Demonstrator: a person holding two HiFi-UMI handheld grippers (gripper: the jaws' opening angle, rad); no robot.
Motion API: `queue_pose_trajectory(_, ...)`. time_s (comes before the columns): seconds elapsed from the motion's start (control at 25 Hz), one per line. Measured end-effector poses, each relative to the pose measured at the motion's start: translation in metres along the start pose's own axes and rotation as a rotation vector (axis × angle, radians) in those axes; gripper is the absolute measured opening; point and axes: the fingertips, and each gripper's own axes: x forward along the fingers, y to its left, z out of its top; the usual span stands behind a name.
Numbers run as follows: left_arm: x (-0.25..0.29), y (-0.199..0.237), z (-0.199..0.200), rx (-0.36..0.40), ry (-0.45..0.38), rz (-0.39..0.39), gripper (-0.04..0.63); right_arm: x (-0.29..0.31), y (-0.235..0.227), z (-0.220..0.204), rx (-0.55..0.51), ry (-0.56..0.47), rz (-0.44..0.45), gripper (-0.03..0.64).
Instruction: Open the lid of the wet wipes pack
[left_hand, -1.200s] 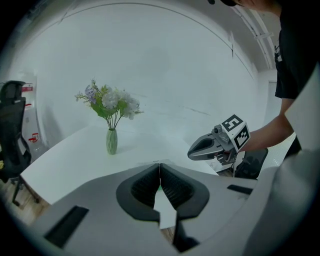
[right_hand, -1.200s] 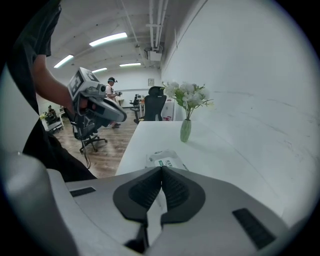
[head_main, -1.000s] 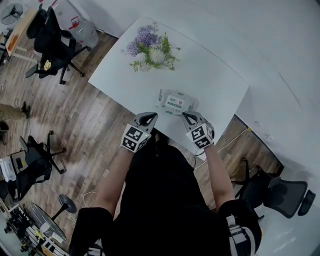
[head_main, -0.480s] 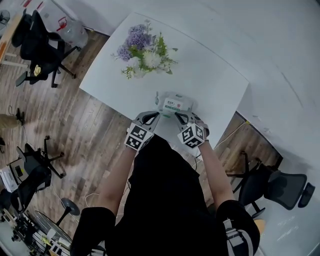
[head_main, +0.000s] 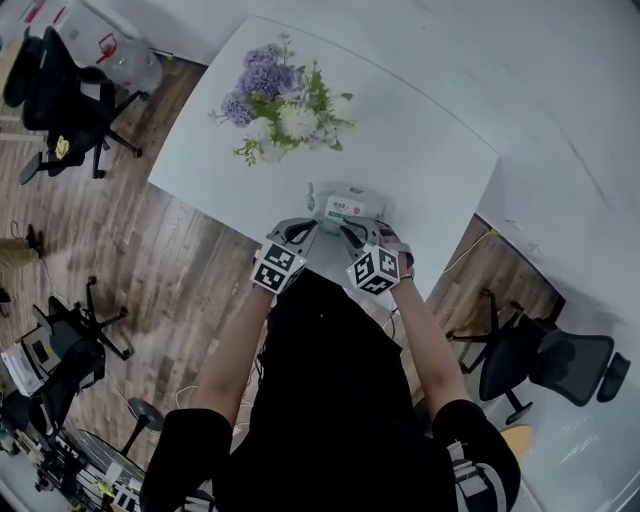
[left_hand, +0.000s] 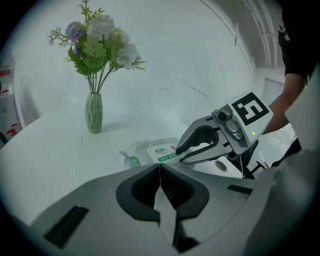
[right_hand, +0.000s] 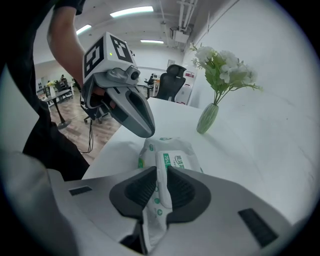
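Note:
The wet wipes pack (head_main: 347, 208) lies flat near the front edge of the white table (head_main: 420, 150), white with a green-printed label. My right gripper (right_hand: 161, 172) is shut on the pack's near end, and the pack (right_hand: 172, 150) with its white lid runs away from the jaws. My left gripper (left_hand: 159, 172) is shut with nothing between its fingers, just short of the pack (left_hand: 155, 151). In the head view the left gripper (head_main: 300, 232) and right gripper (head_main: 352, 234) sit side by side at the pack's near edge.
A green vase of white and purple flowers (head_main: 280, 100) stands at the far left of the table, well beyond the pack. Wooden floor (head_main: 150, 260) lies left of the table. Office chairs (head_main: 60, 90) stand around. A white wall (head_main: 560, 100) runs along the right.
Both grippers have moved forward and closer together, up to the pack's near edge. The right gripper now holds the pack's near end. The head view has shifted slightly.

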Motion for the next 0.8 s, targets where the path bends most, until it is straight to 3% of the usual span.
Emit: queue_pose_trajectory(0.8, 0.023, 0.002, -0.018, -0.027, 0.076, -0.079, 0.021, 0.014, -0.002, -0.002, -0.136, 0.096, -0.024, 0.097)
